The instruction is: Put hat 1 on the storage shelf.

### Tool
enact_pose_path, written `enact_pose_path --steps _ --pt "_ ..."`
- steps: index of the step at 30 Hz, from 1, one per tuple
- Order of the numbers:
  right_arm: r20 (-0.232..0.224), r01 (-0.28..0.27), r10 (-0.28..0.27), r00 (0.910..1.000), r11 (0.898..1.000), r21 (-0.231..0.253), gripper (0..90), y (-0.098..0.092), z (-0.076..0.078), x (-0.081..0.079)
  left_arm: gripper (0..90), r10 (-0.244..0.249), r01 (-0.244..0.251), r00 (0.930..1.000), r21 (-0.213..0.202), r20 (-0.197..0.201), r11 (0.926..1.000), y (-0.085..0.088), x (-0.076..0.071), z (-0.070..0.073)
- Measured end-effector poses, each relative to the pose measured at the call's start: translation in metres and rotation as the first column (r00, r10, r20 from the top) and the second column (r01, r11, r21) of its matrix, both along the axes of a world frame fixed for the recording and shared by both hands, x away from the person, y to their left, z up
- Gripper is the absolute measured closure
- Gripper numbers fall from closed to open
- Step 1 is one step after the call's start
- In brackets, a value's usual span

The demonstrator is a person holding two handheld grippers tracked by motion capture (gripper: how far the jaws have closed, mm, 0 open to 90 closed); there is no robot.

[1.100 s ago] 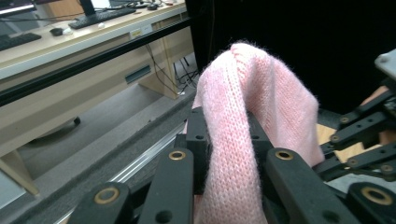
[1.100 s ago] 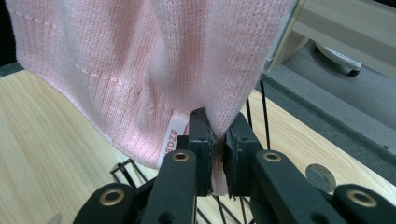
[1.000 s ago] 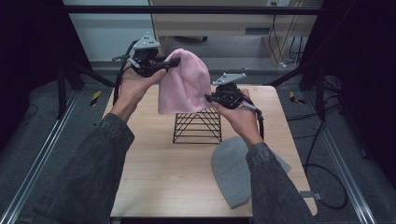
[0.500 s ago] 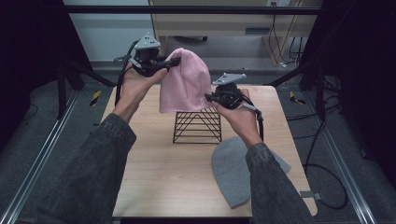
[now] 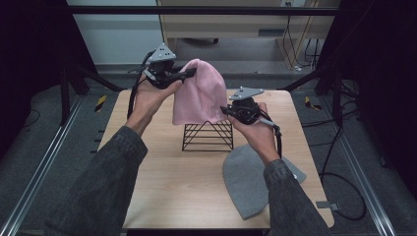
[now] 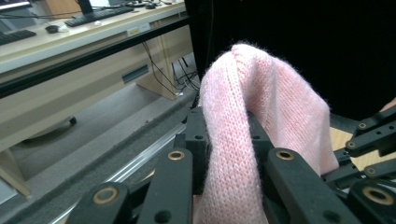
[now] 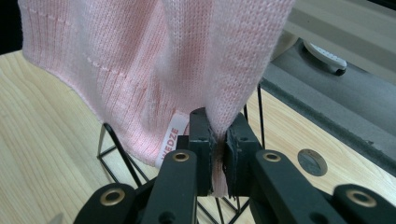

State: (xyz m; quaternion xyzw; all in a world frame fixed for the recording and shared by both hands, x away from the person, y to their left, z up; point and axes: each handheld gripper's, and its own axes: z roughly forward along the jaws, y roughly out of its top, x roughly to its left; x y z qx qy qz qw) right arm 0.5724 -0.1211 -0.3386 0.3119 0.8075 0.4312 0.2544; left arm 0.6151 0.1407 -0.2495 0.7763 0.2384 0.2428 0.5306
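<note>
I take the black wire rack with triangular sides [image 5: 208,135] as my landmark; it stands near the middle of the light wooden table [image 5: 162,182]. I cannot see anything inside the rack; its wires look bare where they show.

Directly above the rack hangs the soft pink knitted beanie [image 5: 200,93], and I hold it up there with both tools. Its lower hem reaches down to the top of the rack, and from the high view I cannot tell if it touches the wire. In the right gripper view a small white label [image 7: 169,140] with red letters sits on the hem, just above the rack's wires [image 7: 122,156].

My left gripper [image 5: 183,74] is above the rack and to its left. Its jaws are clamped on a thick fold near the crown of the beanie [image 6: 252,140], so they stay a little apart with the wool between them.

My right gripper [image 5: 224,111] is just above the rack's right end. Its jaws are pressed almost together on a thin edge of the pink fabric [image 7: 233,70].

A flat grey knitted beanie [image 5: 246,179] lies on the table, nearer to me than the rack and to the right of it.
</note>
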Motion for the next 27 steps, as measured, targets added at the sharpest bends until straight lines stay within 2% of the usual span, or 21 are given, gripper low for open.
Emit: enact_pose_path --steps 5,9,14,22,27 --pt "0.001 -0.004 0.004 1.0000 1.000 0.005 83.3 -0.007 -0.006 -0.004 77.1 -0.010 0.010 0.9998 0.008 -0.018 0.9999 -0.006 -0.005 -0.003" --pt "0.003 -0.011 0.011 0.9999 1.000 0.003 83.4 -0.010 -0.008 -0.008 76.4 -0.021 0.022 0.9983 0.018 -0.055 0.9996 -0.009 -0.010 -0.005" --pt "-0.004 -0.001 0.001 1.0000 1.000 -0.005 83.4 -0.015 -0.014 -0.011 76.2 -0.028 0.030 0.9974 0.029 -0.067 0.9991 -0.012 -0.013 -0.008" --pt "-0.014 0.006 -0.007 0.9999 0.999 -0.050 83.4 -0.014 -0.023 -0.013 75.1 -0.022 0.025 0.9969 0.047 -0.076 0.9986 -0.016 -0.012 -0.022" --pt "-0.024 0.011 -0.013 0.9996 0.998 -0.062 83.3 -0.014 -0.033 -0.013 74.2 -0.047 0.051 0.9943 0.044 -0.095 0.9977 -0.013 -0.010 -0.033"
